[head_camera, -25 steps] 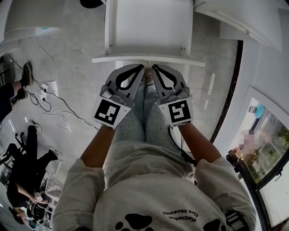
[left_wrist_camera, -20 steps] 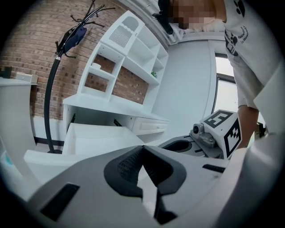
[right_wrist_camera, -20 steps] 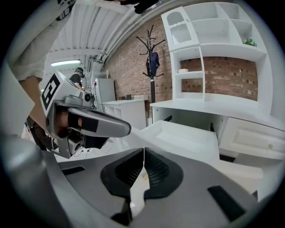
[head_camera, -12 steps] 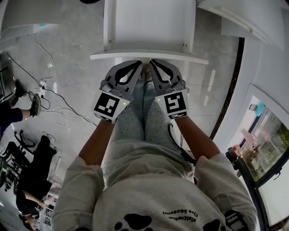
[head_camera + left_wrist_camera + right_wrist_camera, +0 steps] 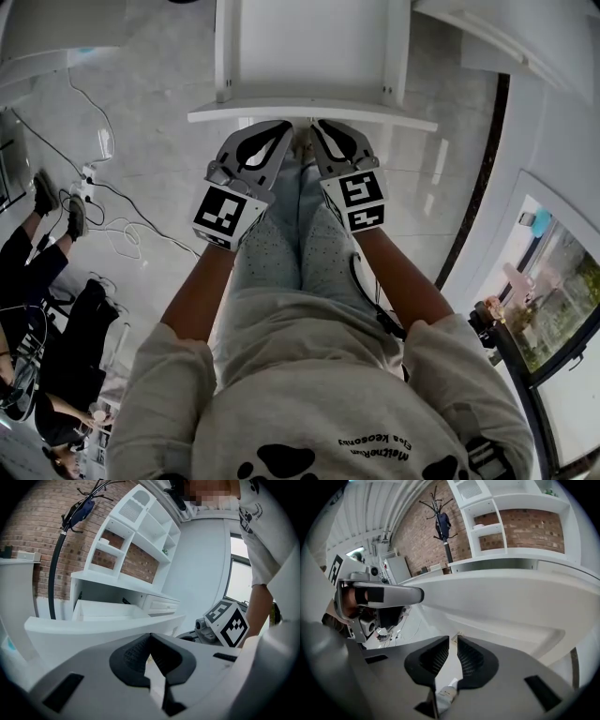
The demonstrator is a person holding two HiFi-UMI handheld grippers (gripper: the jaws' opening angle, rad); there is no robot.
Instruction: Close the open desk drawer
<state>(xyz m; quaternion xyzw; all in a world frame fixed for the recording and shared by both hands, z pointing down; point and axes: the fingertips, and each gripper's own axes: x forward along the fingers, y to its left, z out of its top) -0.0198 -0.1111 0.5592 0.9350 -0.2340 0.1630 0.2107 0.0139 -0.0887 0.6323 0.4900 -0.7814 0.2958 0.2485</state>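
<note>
The long white desk drawer stands pulled well out of the white desk, its front panel just ahead of the person's legs. Two grey grippers are held side by side, tips close against that panel's lower edge; whether they touch it I cannot tell. The left gripper is clenched, tips meeting on nothing. The right gripper is all but clenched, a thin slit between its ribbed pads, empty too.

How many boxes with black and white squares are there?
2. One marker cube sits on the left gripper; the other sits on the right gripper, just beside it. None seem hidden.
</note>
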